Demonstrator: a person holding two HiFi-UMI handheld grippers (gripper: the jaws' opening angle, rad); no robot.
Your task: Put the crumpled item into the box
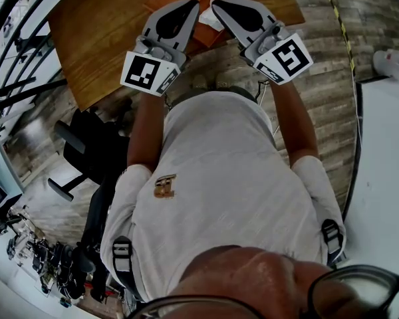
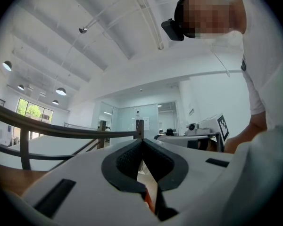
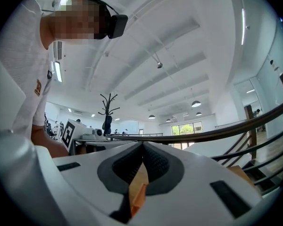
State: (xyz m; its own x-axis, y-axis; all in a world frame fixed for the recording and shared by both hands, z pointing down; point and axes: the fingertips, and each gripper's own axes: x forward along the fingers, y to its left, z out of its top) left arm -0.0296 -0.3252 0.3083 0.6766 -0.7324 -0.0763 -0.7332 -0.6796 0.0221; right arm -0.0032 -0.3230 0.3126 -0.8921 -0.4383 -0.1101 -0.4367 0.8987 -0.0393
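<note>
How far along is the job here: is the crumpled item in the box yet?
Done: nothing certain. The white crumpled item lies at the box between the grippers; whether it is inside, I cannot tell. In hand: left gripper and right gripper both have jaws together; orange shows behind the tips, grip unclear. Left: get the item into the box.
</note>
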